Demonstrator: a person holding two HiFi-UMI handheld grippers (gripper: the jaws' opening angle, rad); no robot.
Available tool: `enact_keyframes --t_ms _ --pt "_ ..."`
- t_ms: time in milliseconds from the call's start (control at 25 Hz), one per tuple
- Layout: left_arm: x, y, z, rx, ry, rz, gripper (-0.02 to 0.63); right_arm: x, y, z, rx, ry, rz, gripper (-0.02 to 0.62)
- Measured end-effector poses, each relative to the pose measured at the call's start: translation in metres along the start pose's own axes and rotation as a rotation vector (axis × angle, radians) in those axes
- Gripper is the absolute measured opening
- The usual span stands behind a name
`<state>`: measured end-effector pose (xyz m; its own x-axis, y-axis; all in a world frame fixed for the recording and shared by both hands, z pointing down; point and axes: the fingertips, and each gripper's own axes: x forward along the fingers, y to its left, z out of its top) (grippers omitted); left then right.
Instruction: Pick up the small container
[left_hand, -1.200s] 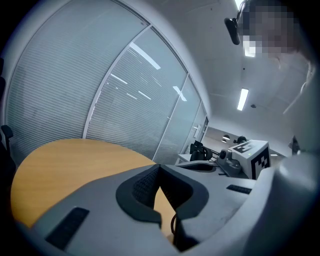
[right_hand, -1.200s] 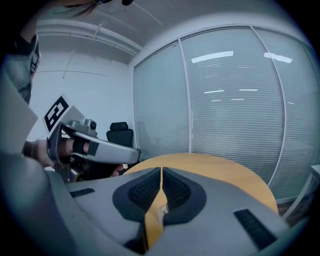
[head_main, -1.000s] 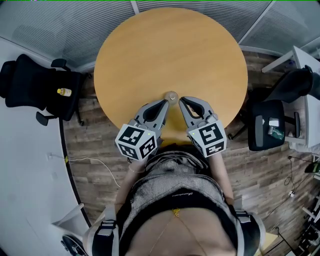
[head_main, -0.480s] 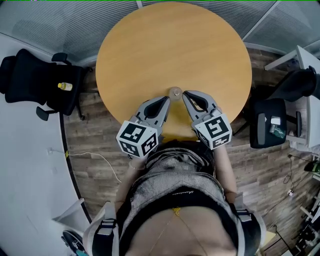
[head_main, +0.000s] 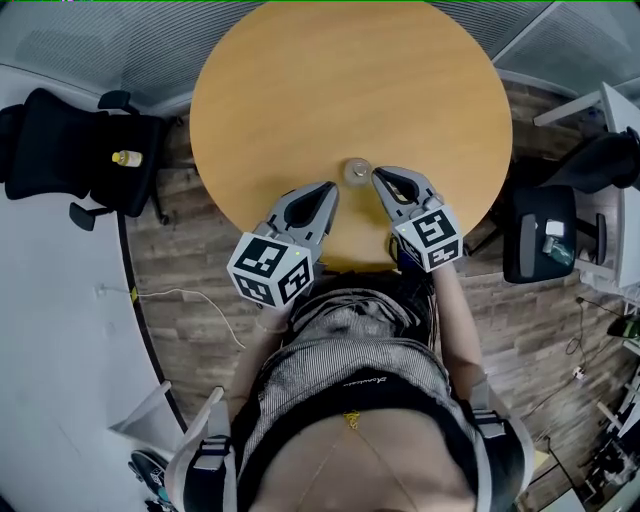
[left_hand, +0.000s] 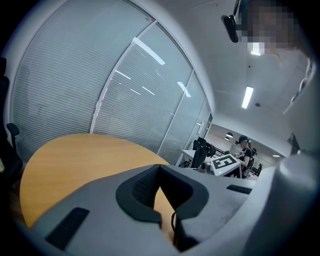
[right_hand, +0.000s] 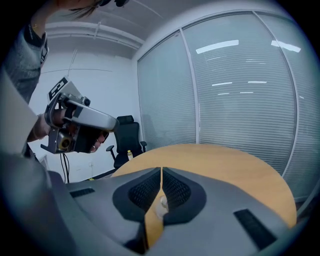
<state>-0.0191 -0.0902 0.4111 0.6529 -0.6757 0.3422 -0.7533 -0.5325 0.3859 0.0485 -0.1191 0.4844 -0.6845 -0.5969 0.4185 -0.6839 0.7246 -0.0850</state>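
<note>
The small container (head_main: 356, 172), a little round clear pot with a pale lid, stands on the round wooden table (head_main: 350, 80) near its front edge. My right gripper (head_main: 378, 174) is shut and empty, its tip just right of the container and close to it. In the right gripper view the container (right_hand: 161, 205) shows through the gap beneath the closed tips of that gripper (right_hand: 161, 169). My left gripper (head_main: 331, 188) is also shut and empty, a little to the left of the container and nearer to me. Its jaws (left_hand: 159, 166) meet over bare tabletop.
A black office chair (head_main: 70, 150) with a yellow bottle (head_main: 125, 157) on it stands left of the table. Another dark chair (head_main: 540, 235) and a white desk (head_main: 615, 110) are at the right. A cable (head_main: 180, 295) lies on the wood floor. Blinds cover the glass walls behind.
The two grippers have drawn slightly apart. The right one has shifted right alongside the container, and the left one has dropped back a little. Both stay shut.
</note>
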Motion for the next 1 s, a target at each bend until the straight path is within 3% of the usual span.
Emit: enact_keyframes --t_ms 1000 --pt "-0.018 0.018 -0.024 -0.052 0.049 0.021 0.006 0.050 -0.015 -0.112 0.064 0.239 -0.061 0.025"
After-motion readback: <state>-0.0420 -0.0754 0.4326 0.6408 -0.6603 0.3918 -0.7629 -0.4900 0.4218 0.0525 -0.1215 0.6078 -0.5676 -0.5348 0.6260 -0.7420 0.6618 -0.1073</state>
